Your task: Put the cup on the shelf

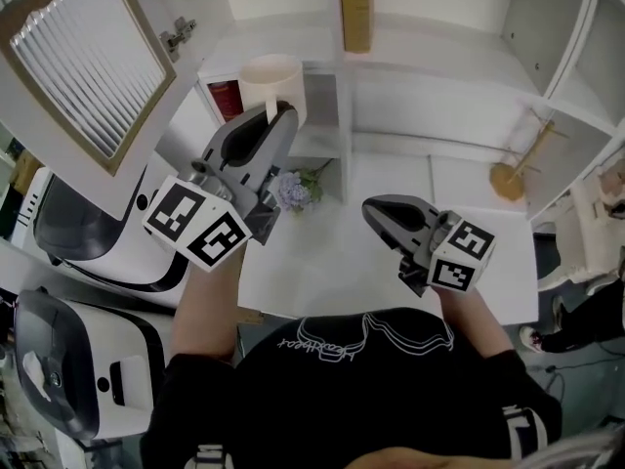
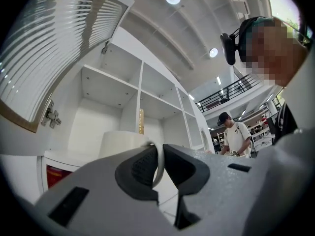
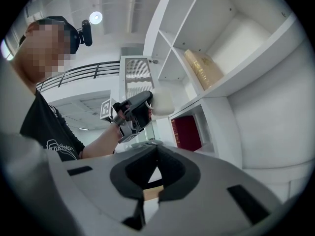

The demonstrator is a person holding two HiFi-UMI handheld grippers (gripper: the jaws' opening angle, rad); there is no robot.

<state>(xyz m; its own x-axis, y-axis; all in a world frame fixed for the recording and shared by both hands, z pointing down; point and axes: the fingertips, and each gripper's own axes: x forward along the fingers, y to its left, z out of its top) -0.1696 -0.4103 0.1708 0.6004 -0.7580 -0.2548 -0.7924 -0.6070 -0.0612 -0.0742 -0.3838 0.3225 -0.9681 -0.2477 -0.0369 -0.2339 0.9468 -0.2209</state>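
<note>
A cream cup [image 1: 272,79] hangs in the air in front of the white shelf unit [image 1: 439,74], near its lower left compartment. My left gripper [image 1: 284,111] is shut on the cup's handle [image 2: 159,167], which shows as a thin ring between the pads; the cup's body [image 2: 122,142] rises just beyond them. The right gripper view shows the same cup [image 3: 163,103] held level with a shelf board. Lower down, over the white table [image 1: 391,262], my right gripper [image 1: 374,213] points toward the shelves with its jaws together and nothing between them.
An open cabinet door [image 1: 88,62] with ribbed glass stands at the upper left. A red book [image 1: 224,97] sits in the low left compartment and a tan box [image 1: 355,8] on a higher board. Flowers [image 1: 294,190] and a wooden utensil [image 1: 510,176] lie on the table.
</note>
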